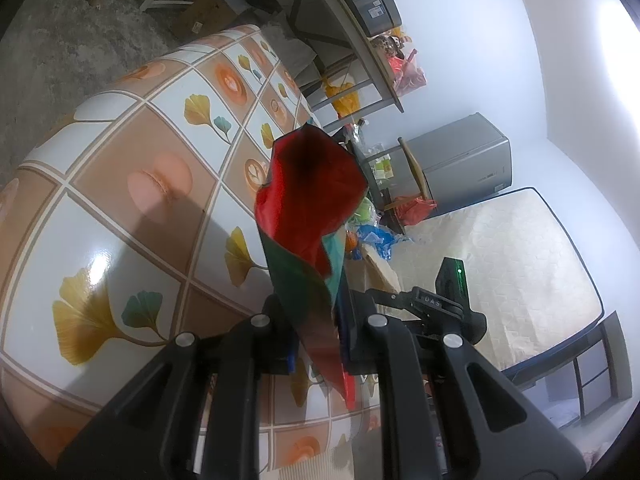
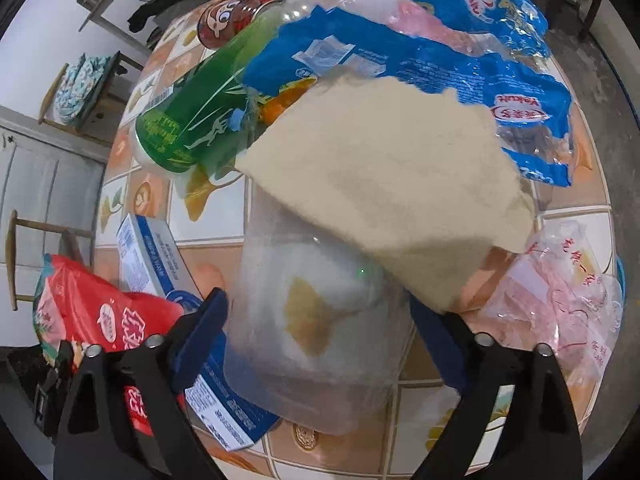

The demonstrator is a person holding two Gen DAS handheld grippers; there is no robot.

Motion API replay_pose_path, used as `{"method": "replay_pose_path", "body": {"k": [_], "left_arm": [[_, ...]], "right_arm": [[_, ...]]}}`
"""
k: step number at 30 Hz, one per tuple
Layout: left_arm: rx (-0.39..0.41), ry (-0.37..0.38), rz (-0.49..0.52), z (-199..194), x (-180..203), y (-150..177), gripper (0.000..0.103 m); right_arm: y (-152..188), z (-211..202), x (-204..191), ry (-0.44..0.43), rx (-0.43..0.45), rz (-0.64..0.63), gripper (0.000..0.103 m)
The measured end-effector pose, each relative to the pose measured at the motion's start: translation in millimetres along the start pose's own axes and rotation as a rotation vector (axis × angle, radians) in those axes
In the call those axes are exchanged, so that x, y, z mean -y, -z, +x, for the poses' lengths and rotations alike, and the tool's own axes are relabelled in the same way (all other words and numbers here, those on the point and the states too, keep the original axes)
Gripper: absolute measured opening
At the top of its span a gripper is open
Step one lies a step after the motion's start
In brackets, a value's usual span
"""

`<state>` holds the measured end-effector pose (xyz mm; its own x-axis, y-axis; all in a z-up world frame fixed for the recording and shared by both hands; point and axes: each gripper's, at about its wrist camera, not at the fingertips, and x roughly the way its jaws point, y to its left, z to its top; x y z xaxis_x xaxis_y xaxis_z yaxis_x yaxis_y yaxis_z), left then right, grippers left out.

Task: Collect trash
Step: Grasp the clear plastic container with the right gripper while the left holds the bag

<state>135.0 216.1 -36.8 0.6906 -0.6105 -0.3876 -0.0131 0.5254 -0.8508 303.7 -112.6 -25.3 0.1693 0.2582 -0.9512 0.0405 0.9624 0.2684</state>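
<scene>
My left gripper [image 1: 316, 320] is shut on a red and green bag [image 1: 312, 184], which stands up from the jaws over the patterned table [image 1: 120, 160]. My right gripper [image 2: 320, 320] points down at the table, its open jaws straddling a clear plastic container [image 2: 312, 300]. I cannot tell whether the pads touch its walls. A torn beige paper [image 2: 392, 184] lies across the container. Around it lie a green bottle [image 2: 192, 120], a red can [image 2: 228, 20], a blue wrapper [image 2: 400, 52] and a pinkish clear bag [image 2: 560, 292]. In the left wrist view the right gripper [image 1: 440, 304] shows past the bag.
A blue-and-white box [image 2: 148, 248] and a red packet [image 2: 92, 308] lie at the table's left edge. Beyond the table are a mattress [image 1: 500, 264], a grey cabinet [image 1: 468, 164], a wooden chair with bags, and a shelf holding a printer [image 1: 372, 0].
</scene>
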Motion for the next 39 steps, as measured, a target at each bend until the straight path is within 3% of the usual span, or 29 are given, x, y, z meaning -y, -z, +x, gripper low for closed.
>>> {"method": "replay_pose_path", "body": {"k": [8,16,25,32,39], "left_arm": [[0.001,-0.001,-0.012,-1,-4,2,0.012],[-0.002,-0.002,-0.025,0,-7,2,0.013],[-0.001,-0.004,-0.025,0,-8,1,0.013],[0.006,-0.003,-0.015,-1,-4,0,0.012],[0.021,0.001,0.000,-4,5,0,0.012]], "right_arm": [[-5,20,-16,0.081,0.013,-0.039,0.095],[-2,16,-21,0.075,0.041,-0.149,0.090],[-4,-15,-10,-0.042,0.071,-0.195,0.085],[0,-46,7,-0.266,0.069,-0.180,0.083],[10,-45,23,-0.785,-0.043,-0.007,0.083]]}}
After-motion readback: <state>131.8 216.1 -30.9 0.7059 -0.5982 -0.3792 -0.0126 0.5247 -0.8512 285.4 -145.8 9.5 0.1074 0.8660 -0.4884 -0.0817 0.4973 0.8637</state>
